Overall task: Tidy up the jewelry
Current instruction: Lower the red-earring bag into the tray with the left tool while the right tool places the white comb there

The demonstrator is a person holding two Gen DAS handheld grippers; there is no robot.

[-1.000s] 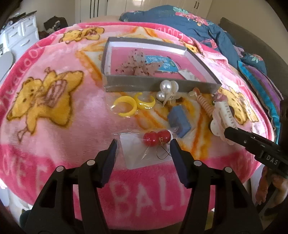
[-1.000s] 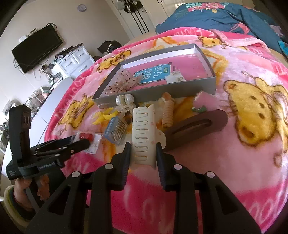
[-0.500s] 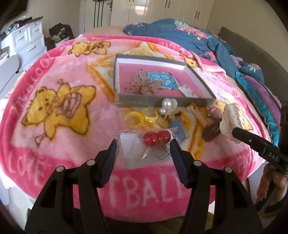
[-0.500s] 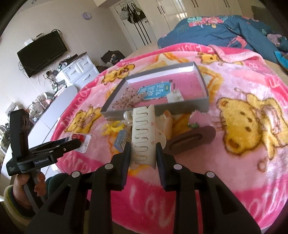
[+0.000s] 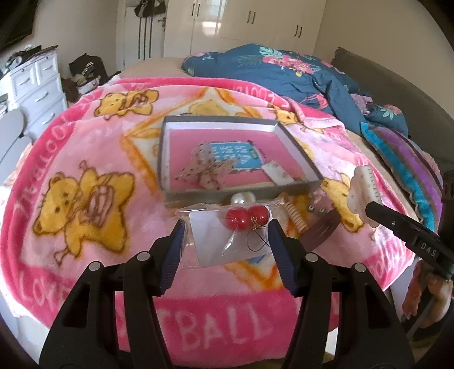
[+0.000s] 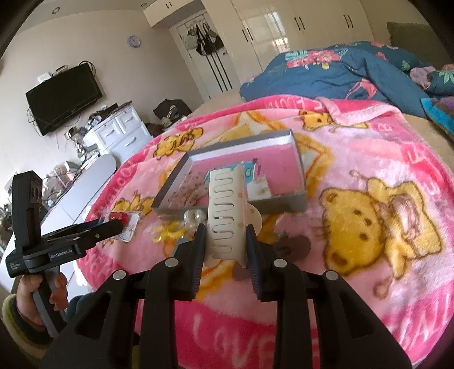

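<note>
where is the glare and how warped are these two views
Left wrist view: glare sits on the glossy wardrobe doors and glints on the clear earring bag; the fisheye bows the pink blanket into a dome and darkens the corners. Right wrist view: the wardrobe doors blow out to white, the cream hair claw stays sharp, and the edges curve strongly.

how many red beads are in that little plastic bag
2. The red beads sit side by side, touching, near the top of the clear bag held in the left gripper, lifted in front of the gray box.
</note>
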